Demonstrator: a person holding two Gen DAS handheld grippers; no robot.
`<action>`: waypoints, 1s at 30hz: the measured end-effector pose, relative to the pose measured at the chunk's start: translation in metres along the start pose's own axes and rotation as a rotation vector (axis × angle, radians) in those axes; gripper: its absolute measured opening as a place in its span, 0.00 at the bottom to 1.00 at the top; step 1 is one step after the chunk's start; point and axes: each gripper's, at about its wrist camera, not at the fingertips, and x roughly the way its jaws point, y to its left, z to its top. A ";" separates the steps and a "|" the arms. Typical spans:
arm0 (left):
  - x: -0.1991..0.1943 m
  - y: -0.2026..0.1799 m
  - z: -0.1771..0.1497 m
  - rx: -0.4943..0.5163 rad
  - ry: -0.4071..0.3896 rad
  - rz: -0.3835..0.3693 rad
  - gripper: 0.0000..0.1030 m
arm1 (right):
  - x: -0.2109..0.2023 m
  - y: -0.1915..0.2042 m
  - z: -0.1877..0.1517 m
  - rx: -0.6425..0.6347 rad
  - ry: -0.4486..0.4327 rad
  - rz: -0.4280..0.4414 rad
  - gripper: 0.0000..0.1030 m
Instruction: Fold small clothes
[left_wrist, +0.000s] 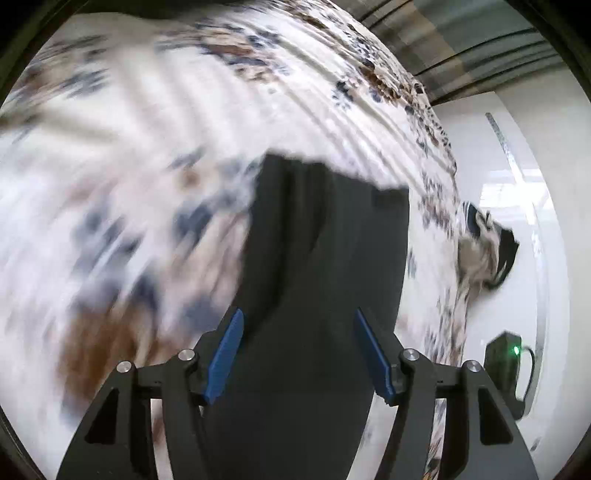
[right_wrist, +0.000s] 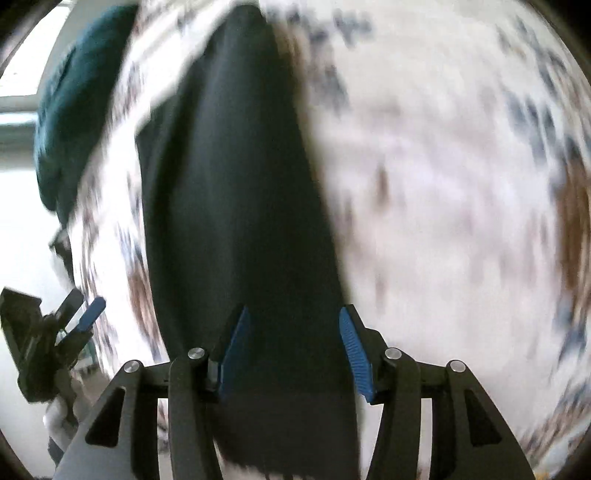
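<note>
A dark, near-black garment (left_wrist: 325, 266) lies as a long strip on a white cloth with blue and brown flower print (left_wrist: 155, 140). My left gripper (left_wrist: 298, 317) is open and hovers over the near end of the garment, its blue pads (left_wrist: 227, 354) apart on either side. In the right wrist view the same dark garment (right_wrist: 240, 192) runs away from me. My right gripper (right_wrist: 293, 315) is open above it, pads (right_wrist: 356, 354) spread. The left gripper also shows in the right wrist view at the far left (right_wrist: 79, 314). Both views are motion-blurred.
A teal garment (right_wrist: 74, 110) lies bunched at the cloth's far left edge. A white table surface (left_wrist: 517, 177) runs along the right, with a black box with a green light (left_wrist: 506, 354) and a crumpled patterned item (left_wrist: 484, 251) at the cloth's edge.
</note>
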 end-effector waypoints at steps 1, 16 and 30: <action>0.016 -0.003 0.014 -0.003 0.001 0.002 0.58 | 0.000 0.001 0.023 0.004 -0.028 0.008 0.51; 0.063 0.015 0.094 0.065 0.050 0.037 0.03 | 0.056 0.012 0.121 -0.022 -0.036 -0.001 0.51; 0.068 0.028 0.090 -0.059 0.105 -0.121 0.49 | 0.072 0.028 0.096 -0.038 0.057 0.025 0.51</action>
